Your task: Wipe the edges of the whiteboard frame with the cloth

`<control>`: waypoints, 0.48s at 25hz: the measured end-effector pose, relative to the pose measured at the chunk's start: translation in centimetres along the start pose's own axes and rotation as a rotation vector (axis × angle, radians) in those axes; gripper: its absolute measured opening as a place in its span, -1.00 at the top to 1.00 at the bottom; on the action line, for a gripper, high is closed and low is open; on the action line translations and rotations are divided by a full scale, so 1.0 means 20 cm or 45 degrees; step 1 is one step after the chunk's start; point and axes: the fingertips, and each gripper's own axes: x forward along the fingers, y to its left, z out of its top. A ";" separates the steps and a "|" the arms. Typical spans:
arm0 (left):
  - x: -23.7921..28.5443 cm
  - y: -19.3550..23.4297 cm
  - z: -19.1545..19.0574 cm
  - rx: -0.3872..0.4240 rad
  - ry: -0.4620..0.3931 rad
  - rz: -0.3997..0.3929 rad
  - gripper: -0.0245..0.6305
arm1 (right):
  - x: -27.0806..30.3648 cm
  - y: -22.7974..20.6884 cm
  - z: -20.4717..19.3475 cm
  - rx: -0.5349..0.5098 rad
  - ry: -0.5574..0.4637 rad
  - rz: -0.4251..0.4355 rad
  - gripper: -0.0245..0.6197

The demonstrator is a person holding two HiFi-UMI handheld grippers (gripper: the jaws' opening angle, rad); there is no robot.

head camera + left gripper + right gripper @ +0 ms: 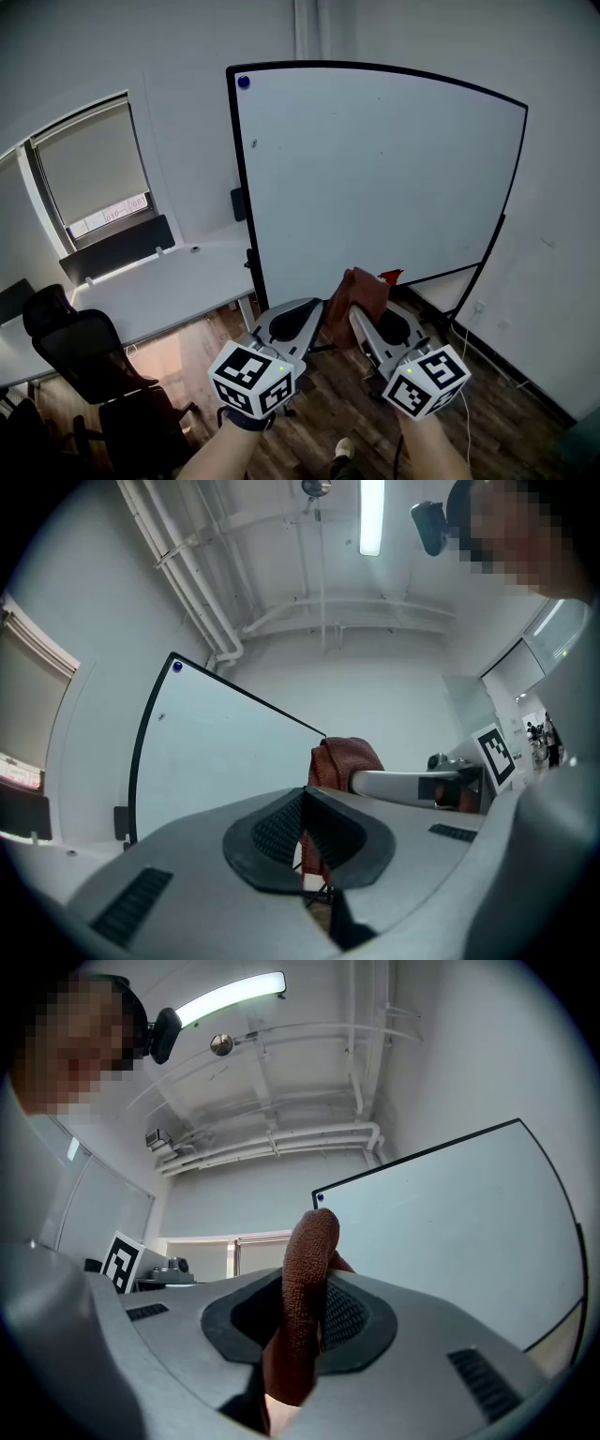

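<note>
The whiteboard stands in front of me, white with a thin black frame; it also shows in both gripper views. A rust-brown cloth hangs between my two grippers, below the board's lower left corner. My right gripper is shut on it, and a thick fold of the cloth sticks out past the pads. My left gripper is closed against the cloth's other side, with a thin strip of it between the jaws.
A blue magnet sits at the board's top left corner and a small red object on its lower ledge. A white desk and a black office chair stand at the left, under a blinded window. The floor is wood.
</note>
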 end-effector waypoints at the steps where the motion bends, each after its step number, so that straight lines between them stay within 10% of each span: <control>1: 0.04 0.04 0.00 0.001 -0.001 0.011 0.90 | 0.05 -0.03 0.00 0.000 0.000 0.013 0.67; 12: 0.57 0.43 0.12 0.076 -0.027 0.150 0.90 | 0.54 -0.44 0.14 -0.098 -0.016 0.193 0.67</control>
